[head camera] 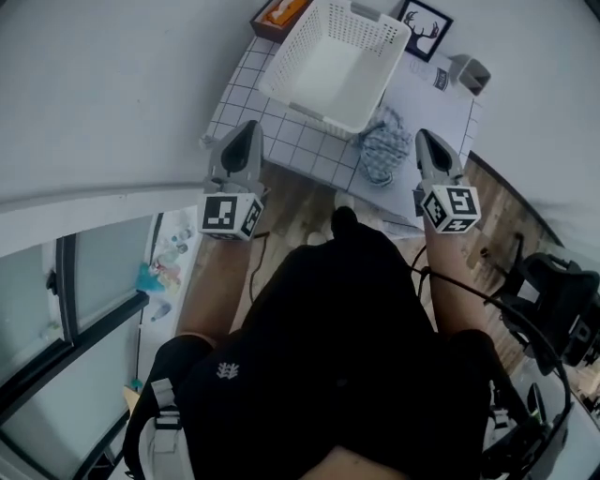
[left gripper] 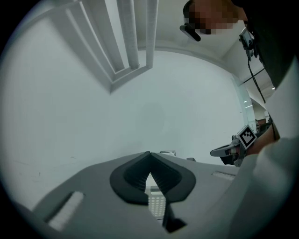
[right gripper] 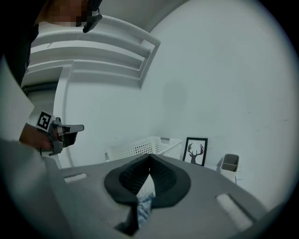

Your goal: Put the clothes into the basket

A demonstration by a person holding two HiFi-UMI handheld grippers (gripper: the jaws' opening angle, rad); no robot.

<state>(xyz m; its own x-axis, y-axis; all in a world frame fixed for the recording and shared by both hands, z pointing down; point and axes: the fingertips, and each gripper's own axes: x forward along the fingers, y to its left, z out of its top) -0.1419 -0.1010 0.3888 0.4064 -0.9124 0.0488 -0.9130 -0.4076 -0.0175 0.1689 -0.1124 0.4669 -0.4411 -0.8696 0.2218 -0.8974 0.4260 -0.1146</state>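
1. Nearest me, short of the counter [head camera: 309,155], the left gripper [head camera: 250,128] and right gripper [head camera: 424,137] both have their fingers pressed together on nothing.
2. Farther on, the clothes [head camera: 382,150] lie bunched at the counter's edge, just beside the basket [head camera: 309,110].
3. If I arrive with the fingers unopened, I'd likely shove the fabric off the edge.

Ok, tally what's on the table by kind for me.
White basket: 1
Checked cloth heap: 1
Framed deer picture: 1
Grey holder: 1
Orange box: 1
Total: 5
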